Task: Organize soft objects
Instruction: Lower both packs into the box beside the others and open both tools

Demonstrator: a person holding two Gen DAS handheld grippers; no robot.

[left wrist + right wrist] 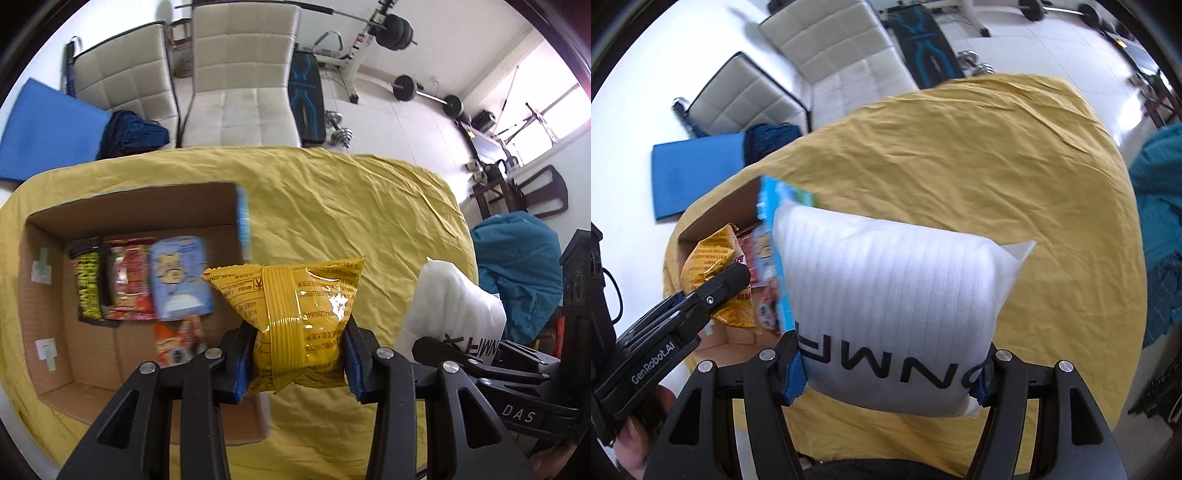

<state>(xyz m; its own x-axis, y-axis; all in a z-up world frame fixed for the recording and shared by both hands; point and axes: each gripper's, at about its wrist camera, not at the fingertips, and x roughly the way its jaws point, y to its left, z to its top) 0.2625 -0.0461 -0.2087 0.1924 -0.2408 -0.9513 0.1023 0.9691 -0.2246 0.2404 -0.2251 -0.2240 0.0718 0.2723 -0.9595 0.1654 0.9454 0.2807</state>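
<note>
Left wrist view: my left gripper clamps the yellow snack bag, nearer the cardboard box lying leftward; my right gripper clamps the white pouch.

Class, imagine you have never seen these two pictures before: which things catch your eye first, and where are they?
The yellow snack bag stands out, pinched in the left gripper, just right of the cardboard box that already holds several bright packets. The big white padded bag fills the right gripper. Under everything lies a wrinkled yellow cloth.
</note>
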